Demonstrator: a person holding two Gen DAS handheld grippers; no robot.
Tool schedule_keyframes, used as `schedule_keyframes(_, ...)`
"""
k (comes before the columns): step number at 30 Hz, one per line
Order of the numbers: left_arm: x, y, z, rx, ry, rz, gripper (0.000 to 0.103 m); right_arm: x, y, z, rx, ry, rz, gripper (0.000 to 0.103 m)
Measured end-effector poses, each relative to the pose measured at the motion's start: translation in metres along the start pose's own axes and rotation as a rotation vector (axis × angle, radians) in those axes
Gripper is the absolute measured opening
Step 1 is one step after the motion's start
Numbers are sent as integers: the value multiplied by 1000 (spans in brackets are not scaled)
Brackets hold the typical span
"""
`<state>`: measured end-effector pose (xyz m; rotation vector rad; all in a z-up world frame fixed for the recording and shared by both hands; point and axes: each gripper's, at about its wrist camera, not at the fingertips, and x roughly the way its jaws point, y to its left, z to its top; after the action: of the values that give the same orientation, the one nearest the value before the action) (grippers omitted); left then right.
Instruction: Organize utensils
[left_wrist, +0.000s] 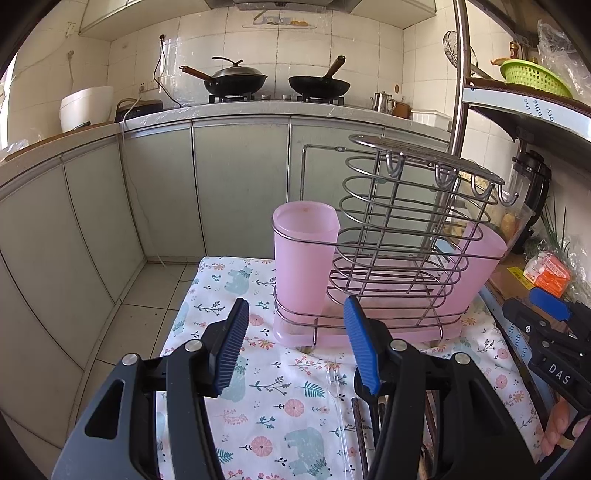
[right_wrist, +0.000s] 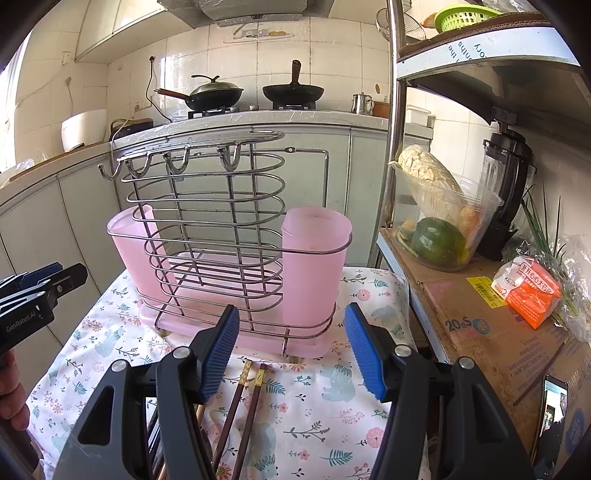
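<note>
Right wrist view, right gripper (right_wrist: 291, 345) fingers spread over chopsticks (right_wrist: 243, 402); left gripper (left_wrist: 295, 341) fingers spread

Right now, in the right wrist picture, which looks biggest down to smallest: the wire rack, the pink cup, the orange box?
1. wire rack
2. pink cup
3. orange box, though cup and box sit at different distances, so unsure.
</note>
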<state>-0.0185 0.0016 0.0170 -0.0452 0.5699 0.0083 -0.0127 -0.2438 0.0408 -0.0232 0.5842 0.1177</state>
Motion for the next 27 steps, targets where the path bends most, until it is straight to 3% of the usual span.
schedule_keyframes(27, 4, 7, -5, -10, 36, -23, 54, 2, 2, -3, -12, 47, 21, 56)
